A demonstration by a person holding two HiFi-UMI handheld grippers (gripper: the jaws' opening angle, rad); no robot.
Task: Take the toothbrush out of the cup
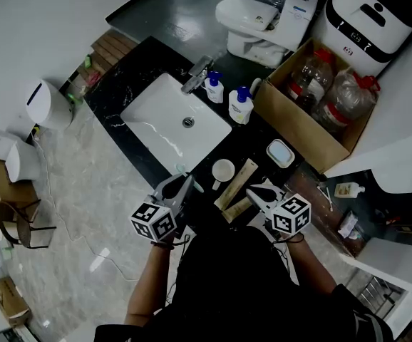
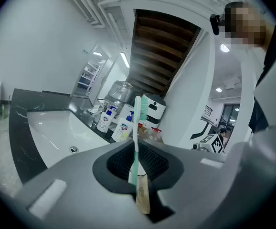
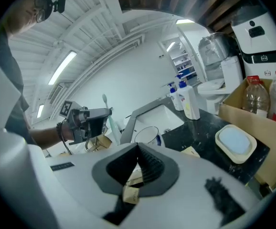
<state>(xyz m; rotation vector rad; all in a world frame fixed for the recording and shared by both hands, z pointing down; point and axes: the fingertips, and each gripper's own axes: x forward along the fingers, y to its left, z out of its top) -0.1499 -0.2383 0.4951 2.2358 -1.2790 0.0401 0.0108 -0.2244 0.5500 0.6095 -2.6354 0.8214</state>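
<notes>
Toothbrush (image 2: 137, 128): out of the cup, upright in your left gripper (image 2: 138, 166), bristle head on top, green-and-white handle, tan at the base.
Left gripper: jaws pressed together on the toothbrush handle; held over the tabletop (image 1: 256, 144) edge by the sink (image 1: 156, 116).
Cup (image 1: 223, 169): white, upright on the tabletop, between the sink and your right gripper; apart from the toothbrush, nothing seen inside it.
Right gripper (image 3: 135, 168): jaws together on a tan carton (image 3: 131, 194); what part of the carton you hold is hard to tell.
Long tan box (image 1: 236, 182): lies flat on the tabletop just beside the cup, between your two grippers.
Soap dish (image 1: 281, 152): white, on the tabletop past your right gripper.
Pump bottles (image 1: 240, 105): two, white with blue tops, behind the sink near the faucet (image 1: 195, 73).
Cardboard box (image 1: 302, 127): open, at the tabletop's far right, plastic bottles inside.
</notes>
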